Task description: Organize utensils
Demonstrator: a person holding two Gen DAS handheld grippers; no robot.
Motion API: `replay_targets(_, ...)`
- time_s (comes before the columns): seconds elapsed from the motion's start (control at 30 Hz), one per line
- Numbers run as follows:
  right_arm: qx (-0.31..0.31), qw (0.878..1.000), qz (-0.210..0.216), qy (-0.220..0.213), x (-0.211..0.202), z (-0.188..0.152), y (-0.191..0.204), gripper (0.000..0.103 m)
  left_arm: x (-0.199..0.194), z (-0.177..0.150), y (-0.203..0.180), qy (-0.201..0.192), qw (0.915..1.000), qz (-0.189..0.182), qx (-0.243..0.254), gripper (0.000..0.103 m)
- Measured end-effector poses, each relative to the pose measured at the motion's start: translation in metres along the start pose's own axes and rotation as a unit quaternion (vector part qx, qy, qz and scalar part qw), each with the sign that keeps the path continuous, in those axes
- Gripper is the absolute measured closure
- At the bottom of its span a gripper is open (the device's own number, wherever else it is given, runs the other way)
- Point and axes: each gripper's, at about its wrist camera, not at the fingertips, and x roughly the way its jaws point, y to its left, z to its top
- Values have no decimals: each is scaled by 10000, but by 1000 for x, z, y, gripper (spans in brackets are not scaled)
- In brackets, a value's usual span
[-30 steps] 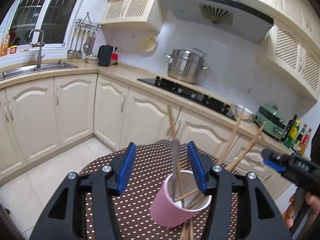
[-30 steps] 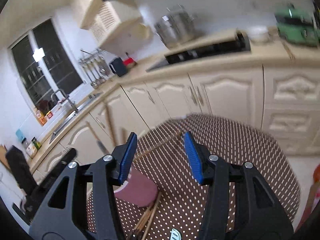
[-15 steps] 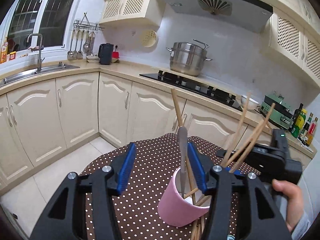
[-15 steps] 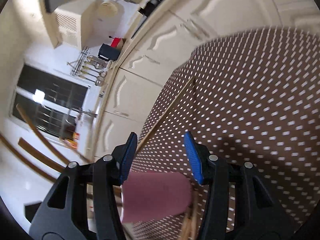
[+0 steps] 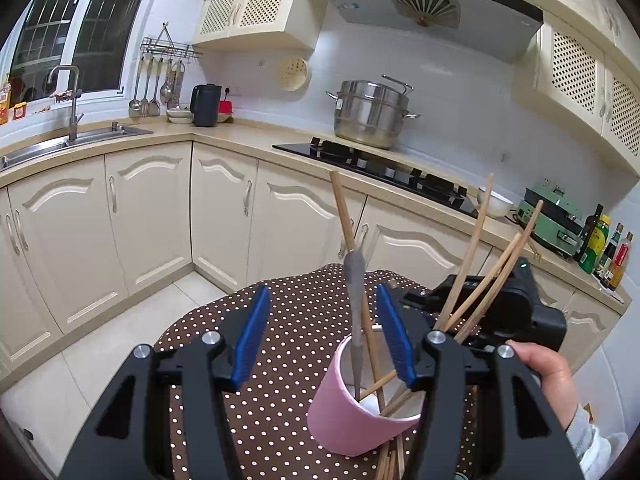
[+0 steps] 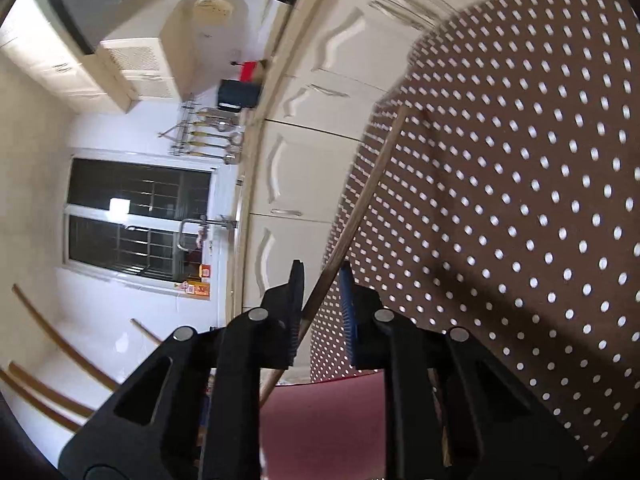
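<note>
Chopstick (image 6: 360,216) is being closed on by the right tool (image 6: 320,304); the left tool (image 5: 326,340) is being held released around the pink cup (image 5: 352,416), risking tipping.

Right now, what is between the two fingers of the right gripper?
In the right wrist view, one wooden chopstick passes between the closing fingers of the right gripper, above the pink cup.

One pink cylindrical cup (image 5: 352,412) stands on one counter draped in a brown white-dotted cloth (image 5: 288,328). From the cup rise four long wooden chopsticks (image 5: 472,256) and one grey metal utensil handle (image 5: 355,280); more wooden sticks lie beside its base, too hidden to count. Two black claws with blue pads are in view, one left (image 5: 324,340) and one right (image 6: 320,308). One stainless stacked steamer pot (image 5: 370,114) sits on the stove.
</note>
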Motion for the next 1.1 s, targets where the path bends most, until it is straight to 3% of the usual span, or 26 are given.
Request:
replay_targets(0.17, -671, 9954, -33, -684, -41, -2, 29, 92, -7, 1, -4, -58, 10000, -17, 21, 49)
replay_targets(0.43, -1825, 9592, 250, -2146, -128, -14, 105, 97, -24, 3, -8, -125, 9998, -89, -92, 49)
replay_targets(0.6, -2837, 9151, 224, -2857, -169, -49, 157, 97, -37, 7, -5, -200, 9997, -34, -142, 46)
replay_targets(0.7, -3625, 8674, 14, -3408, -189, -84, 189, 97, -42, 8, -2, -211, 9996, -25, -208, 46)
replay_targets(0.73, -3773, 8569, 1, -3511, -190, -92, 196, 97, -44, 9, -1, -216, 9995, -12, -224, 46)
replay_targets(0.8, -4061, 8429, 22, -3530, -191, -108, 211, 97, -48, 10, 1, -230, 9995, 13, -231, 46)
replay_targets(0.93, -4439, 8389, -201, -3144, -166, -126, 220, 97, -54, 13, 7, -229, 9992, 37, -314, 46)
replay_targets(1.1, -4748, 8343, -809, -2684, -130, -145, 194, 97, -55, 11, 13, -177, 9992, 134, -323, 45)
